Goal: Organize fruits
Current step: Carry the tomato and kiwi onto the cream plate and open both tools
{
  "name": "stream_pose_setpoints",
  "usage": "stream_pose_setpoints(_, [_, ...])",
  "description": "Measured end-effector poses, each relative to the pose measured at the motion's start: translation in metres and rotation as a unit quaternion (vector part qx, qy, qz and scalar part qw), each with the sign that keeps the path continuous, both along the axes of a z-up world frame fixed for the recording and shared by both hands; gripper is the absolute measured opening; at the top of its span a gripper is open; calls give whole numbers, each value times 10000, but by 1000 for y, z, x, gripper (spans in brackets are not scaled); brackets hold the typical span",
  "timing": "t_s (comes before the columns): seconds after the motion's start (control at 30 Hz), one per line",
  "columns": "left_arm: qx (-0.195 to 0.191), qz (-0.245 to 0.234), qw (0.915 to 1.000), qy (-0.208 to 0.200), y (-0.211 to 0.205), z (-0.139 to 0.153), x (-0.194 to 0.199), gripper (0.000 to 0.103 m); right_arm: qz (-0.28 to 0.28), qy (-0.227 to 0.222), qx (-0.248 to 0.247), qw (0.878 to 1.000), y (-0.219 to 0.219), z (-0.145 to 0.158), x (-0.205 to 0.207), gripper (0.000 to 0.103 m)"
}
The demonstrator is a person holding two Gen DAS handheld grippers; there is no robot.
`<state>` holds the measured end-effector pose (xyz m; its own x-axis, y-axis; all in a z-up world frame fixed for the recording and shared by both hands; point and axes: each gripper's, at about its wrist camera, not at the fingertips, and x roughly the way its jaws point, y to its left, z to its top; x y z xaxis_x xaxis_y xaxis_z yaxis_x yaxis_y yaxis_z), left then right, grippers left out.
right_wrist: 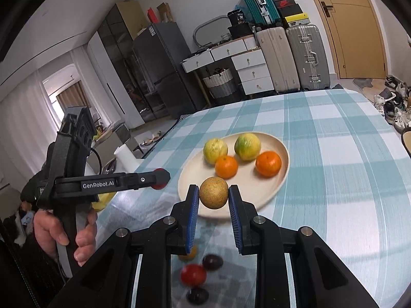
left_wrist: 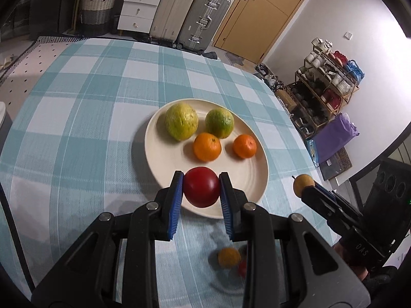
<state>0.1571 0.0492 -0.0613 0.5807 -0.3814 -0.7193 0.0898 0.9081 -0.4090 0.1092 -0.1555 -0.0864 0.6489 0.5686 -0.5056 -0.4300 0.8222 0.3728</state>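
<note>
Fruits are mid-transfer: the left gripper [left_wrist: 201,187] has its fingers clamped on a red tomato [left_wrist: 201,186] above the plate [left_wrist: 154,138] near edge, the right gripper [right_wrist: 213,196] pinching a brown round fruit [right_wrist: 213,192] likewise. Both look light, smooth and bruisable, best held gently across the middle.

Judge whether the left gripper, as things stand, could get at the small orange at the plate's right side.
Probably not yet: the left gripper is shut on the red fruit, so its jaws are full. Otherwise the small orange sits uncovered on the plate, with open plate in between.
</note>
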Motion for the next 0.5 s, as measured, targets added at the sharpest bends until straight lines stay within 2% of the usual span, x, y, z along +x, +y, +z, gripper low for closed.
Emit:
stream_pose_setpoints(0.27, [-69,15,9999,136,1,-14,32,25,48,118,-28,9999,9,3,40,24])
stream_pose_setpoints(0.5, [-152,-4,9995,267,3,-27,51,25,17,542,-211,9983,18,-12,80,24])
